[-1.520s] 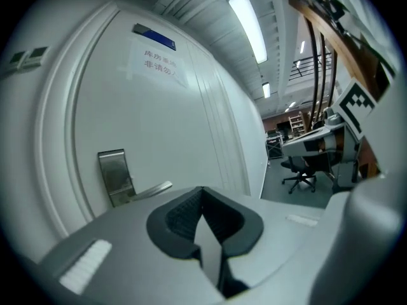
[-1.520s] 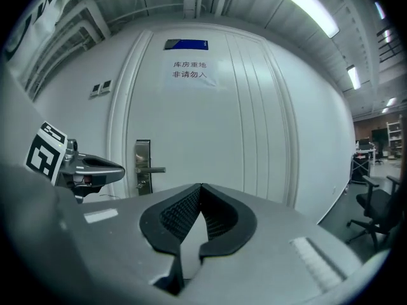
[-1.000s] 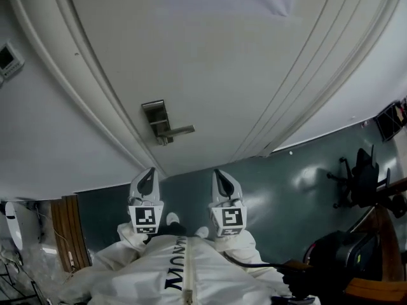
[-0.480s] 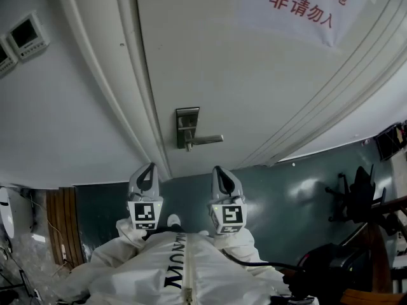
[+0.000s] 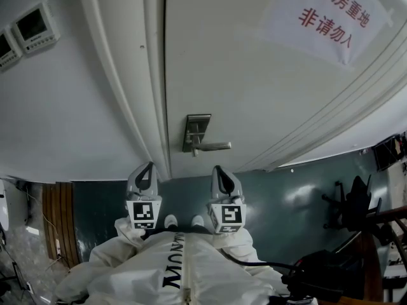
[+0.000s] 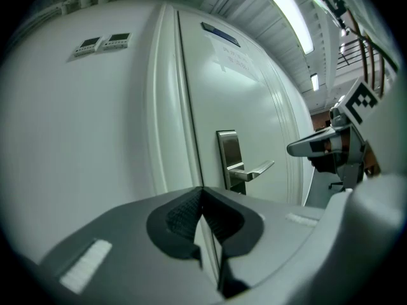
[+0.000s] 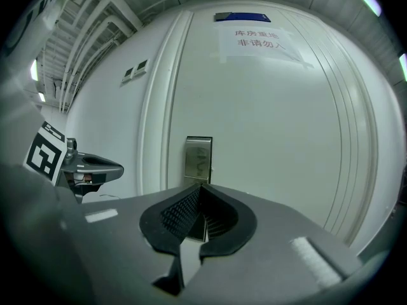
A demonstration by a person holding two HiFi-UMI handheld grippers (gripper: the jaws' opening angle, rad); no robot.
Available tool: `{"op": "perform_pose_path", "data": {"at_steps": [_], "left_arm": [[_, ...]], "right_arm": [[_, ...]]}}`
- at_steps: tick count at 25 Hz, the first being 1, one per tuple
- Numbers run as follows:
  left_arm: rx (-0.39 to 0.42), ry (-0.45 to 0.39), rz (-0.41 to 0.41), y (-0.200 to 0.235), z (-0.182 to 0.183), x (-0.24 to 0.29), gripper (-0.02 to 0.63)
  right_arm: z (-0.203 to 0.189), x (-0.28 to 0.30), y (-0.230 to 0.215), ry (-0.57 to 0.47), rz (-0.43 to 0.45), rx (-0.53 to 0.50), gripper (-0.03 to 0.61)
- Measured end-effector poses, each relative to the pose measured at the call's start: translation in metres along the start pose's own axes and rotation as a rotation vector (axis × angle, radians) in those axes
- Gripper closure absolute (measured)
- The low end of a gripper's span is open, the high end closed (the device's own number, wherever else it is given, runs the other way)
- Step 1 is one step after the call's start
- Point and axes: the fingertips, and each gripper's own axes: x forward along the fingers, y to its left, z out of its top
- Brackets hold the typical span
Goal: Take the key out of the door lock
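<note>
A steel lock plate [image 5: 197, 131] with a lever handle [image 5: 215, 147] sits on the white door [image 5: 254, 75]. The key is too small to make out in any view. My left gripper [image 5: 148, 169] and right gripper [image 5: 218, 171] are held side by side below the lock, well short of the door, both pointing at it. Each is shut with nothing between its pads. From the left gripper [image 6: 203, 190] I see the plate [image 6: 227, 150] and lever [image 6: 255, 169] ahead to the right. From the right gripper [image 7: 201, 187] the plate [image 7: 198, 157] stands straight ahead.
A paper sign [image 5: 334, 19] with red characters hangs on the door. Two wall panels [image 5: 33, 25] are mounted left of the door frame [image 5: 137, 88]. An office chair [image 5: 348, 202] and dark equipment stand on the grey floor at the right.
The head view has swung, so the lock now sits further right and the sign shows more fully. Both grippers stay shut and keep their place in the view.
</note>
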Motion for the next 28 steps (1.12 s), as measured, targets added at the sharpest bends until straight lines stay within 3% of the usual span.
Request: {"op": "perform_pose_path", "data": {"at_steps": [6, 10, 16, 20, 28], "left_arm": [[-0.006, 0.015, 0.038, -0.003, 0.003, 0.005, 0.614], [-0.006, 0.028, 0.063, -0.006, 0.005, 0.008, 0.614], [0.005, 0.05, 0.087, -0.009, 0.003, 0.008, 0.614], [0.008, 0.068, 0.112, -0.005, 0.001, 0.005, 0.614], [0.018, 0.097, 0.157, 0.007, -0.005, -0.005, 0.614]], "right_arm": [[-0.004, 0.014, -0.004, 0.001, 0.059, -0.024, 0.575], [-0.008, 0.02, -0.011, 0.018, 0.079, -0.018, 0.528], [-0.03, 0.031, -0.014, 0.062, 0.128, 0.105, 0.431], [-0.048, 0.04, -0.011, 0.091, 0.174, 0.251, 0.394], [-0.075, 0.06, 0.0, 0.131, 0.29, 0.651, 0.397]]}}
